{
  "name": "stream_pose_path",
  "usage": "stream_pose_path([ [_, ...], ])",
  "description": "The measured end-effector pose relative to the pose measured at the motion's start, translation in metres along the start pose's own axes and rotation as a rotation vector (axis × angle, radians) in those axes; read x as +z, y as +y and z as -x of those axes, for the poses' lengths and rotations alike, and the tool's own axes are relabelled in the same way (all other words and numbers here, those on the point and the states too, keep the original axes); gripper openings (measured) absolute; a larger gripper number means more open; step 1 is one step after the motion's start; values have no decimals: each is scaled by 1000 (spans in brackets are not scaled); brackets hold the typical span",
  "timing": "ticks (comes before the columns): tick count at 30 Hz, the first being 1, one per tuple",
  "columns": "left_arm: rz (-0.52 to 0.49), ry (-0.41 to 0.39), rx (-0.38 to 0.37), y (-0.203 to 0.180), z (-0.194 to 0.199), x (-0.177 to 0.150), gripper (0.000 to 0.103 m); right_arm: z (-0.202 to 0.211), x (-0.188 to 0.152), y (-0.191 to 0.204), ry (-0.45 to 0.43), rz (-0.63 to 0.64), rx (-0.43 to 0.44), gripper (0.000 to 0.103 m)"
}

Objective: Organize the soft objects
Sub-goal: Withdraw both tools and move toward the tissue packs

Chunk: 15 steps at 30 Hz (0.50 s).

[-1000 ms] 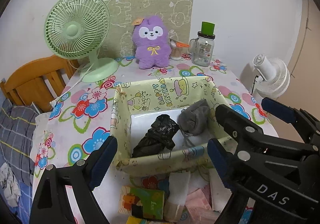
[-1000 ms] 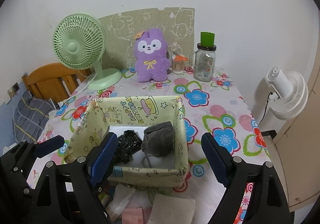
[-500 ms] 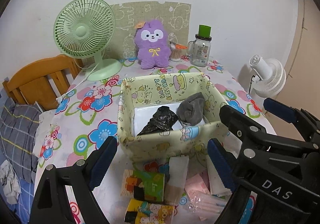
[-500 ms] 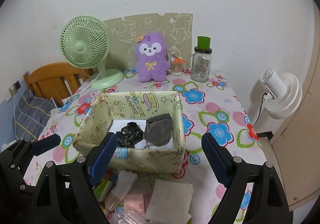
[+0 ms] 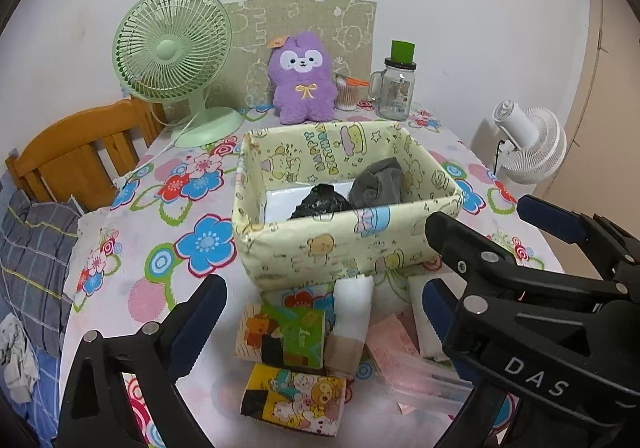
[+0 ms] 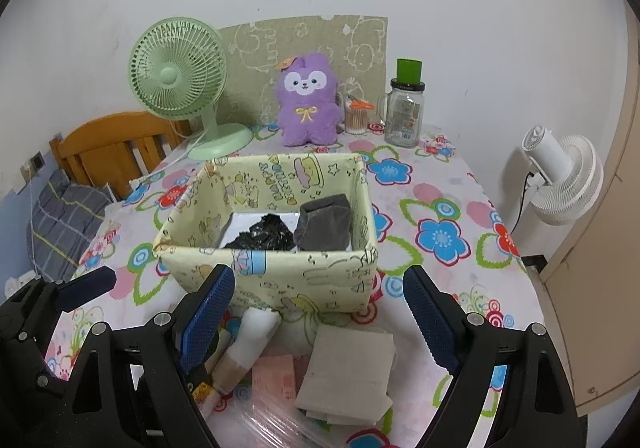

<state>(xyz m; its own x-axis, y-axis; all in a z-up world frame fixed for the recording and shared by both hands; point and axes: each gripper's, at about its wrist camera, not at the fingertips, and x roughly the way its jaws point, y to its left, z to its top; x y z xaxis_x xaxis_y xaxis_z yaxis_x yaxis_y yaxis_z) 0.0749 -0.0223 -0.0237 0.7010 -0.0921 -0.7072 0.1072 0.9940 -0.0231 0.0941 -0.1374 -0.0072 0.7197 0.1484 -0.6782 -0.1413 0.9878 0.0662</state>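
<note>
A yellow cartoon-print fabric box (image 5: 340,248) (image 6: 180,224) stands mid-table. Inside it lie a crumpled black item (image 5: 324,200) (image 6: 264,234) and a grey sock (image 5: 376,184) (image 6: 324,224). In front of the box lie two cartoon tissue packs (image 5: 280,336), a white roll (image 5: 352,308) (image 6: 252,332), a pink pack (image 5: 392,340) and a folded beige cloth (image 6: 348,364). My left gripper (image 5: 322,290) hovers over these, its jaws opening and empty. Beside it on the right, my right gripper (image 6: 318,280) (image 5: 486,216) is open and empty. A purple plush (image 5: 302,80) sits at the back.
A green desk fan (image 5: 172,48), a cotton-swab cup (image 5: 347,96) and a glass jar with a green lid (image 5: 396,88) line the back wall. A white fan (image 5: 528,144) stands off the table's right edge. A wooden headboard (image 5: 76,156) and bedding are at left.
Both grippers have drawn back from the box toward the near edge of the table. The packs, roll and folded cloth in front of the box have come into view.
</note>
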Motion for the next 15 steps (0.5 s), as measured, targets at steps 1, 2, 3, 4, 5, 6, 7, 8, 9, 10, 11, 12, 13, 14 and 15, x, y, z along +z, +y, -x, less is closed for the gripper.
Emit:
stream_pose_path([
  [1,1,1,-1,0,0,-2,100,0,-2,0,3,1,2,88],
  [2,3,1,-2,0,0,-4,100,0,-4,1,6,-1,4,88],
  [3,5,2,-5,1,0,-6,100,0,-6,1,6,-2,5,88],
  [4,7,0,-8,1,1,-8,101,0,-8,1,7,-4,7,88],
  [5,9,-1,-13,2,0,-10,102,0,-9,1,6,-4,8,88],
  [6,11,0,-16,3,-1,-12,102,0,-11,1,6,-5,7,88],
  [7,12,3,-21,3,-1,-13,102,0,-13,1,6,-5,6,88],
  [8,11,7,-26,4,-2,-15,103,0,-15,1,7,-4,3,88],
  [9,9,10,-30,4,-3,-18,103,0,-17,2,7,-4,1,88],
  [10,8,13,-30,4,-4,-19,103,0,-19,2,8,-5,0,88],
  [11,5,16,-31,4,-5,-21,103,-1,-21,2,10,-6,-2,88],
  [12,1,20,-33,3,-6,-24,103,-1,-24,2,12,-8,-5,88],
  [13,-2,21,-34,2,-6,-26,103,-1,-26,2,15,-10,-6,88],
  [14,-5,21,-34,1,-6,-29,103,-2,-29,1,18,-14,-7,88],
  [15,-6,23,-33,1,-7,-31,103,-2,-32,1,20,-17,-6,88],
])
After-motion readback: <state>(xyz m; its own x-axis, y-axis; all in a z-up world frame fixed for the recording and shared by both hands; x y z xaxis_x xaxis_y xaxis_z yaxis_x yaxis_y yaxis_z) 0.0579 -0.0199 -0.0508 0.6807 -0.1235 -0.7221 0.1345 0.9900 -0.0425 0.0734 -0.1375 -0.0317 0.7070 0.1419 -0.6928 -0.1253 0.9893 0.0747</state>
